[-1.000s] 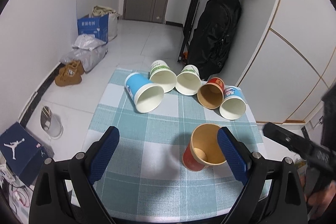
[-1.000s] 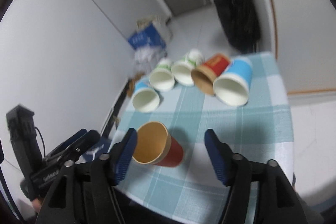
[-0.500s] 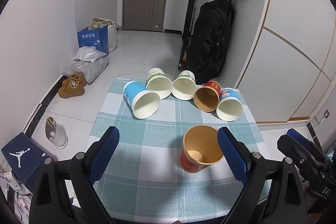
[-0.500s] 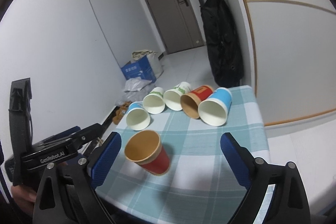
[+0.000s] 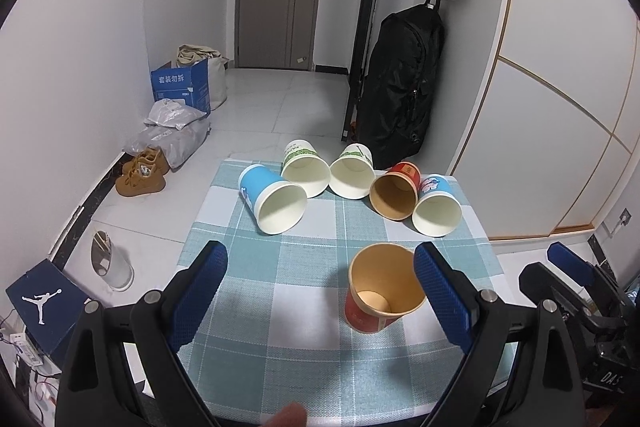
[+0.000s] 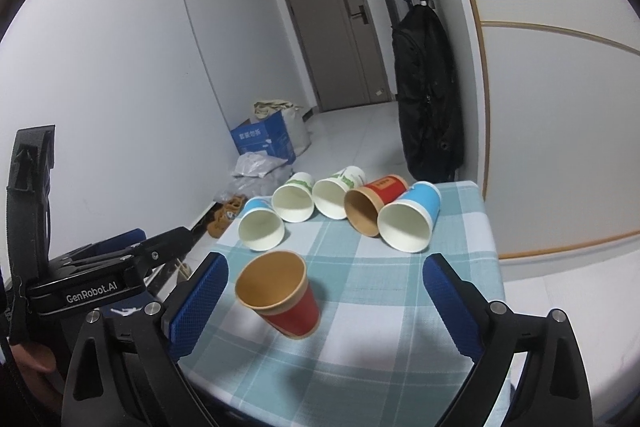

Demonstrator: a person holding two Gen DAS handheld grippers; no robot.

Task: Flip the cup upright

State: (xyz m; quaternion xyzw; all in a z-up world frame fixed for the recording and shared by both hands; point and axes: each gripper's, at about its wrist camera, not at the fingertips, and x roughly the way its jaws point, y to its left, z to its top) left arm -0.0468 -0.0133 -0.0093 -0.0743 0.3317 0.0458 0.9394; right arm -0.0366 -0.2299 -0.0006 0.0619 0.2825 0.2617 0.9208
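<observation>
A red paper cup [image 5: 378, 297] [image 6: 282, 293] stands upright near the front of the checked tablecloth [image 5: 280, 279] [image 6: 384, 307]. Several cups lie on their sides in a row at the far edge: a blue one [image 5: 272, 201] [image 6: 260, 223], two green-and-white ones [image 5: 304, 169] [image 5: 354, 171], a red one [image 5: 394, 191] [image 6: 370, 205] and another blue one [image 5: 436, 205] [image 6: 408, 223]. My left gripper [image 5: 320, 291] is open and empty, pulled back above the table's front. My right gripper [image 6: 324, 301] is open and empty, with the upright cup between and beyond its fingers.
The small table stands in a hallway. A black bag [image 5: 400, 87] and a rack stand behind it. A blue box [image 5: 180, 87], plastic bags and brown shoes [image 5: 142, 173] lie on the floor to the left. A shoe box [image 5: 40, 303] is at lower left.
The red cup has gone from tilted between my right gripper's fingers to standing free on the cloth. The right gripper has opened wide and drawn back. The left gripper has also backed off slightly.
</observation>
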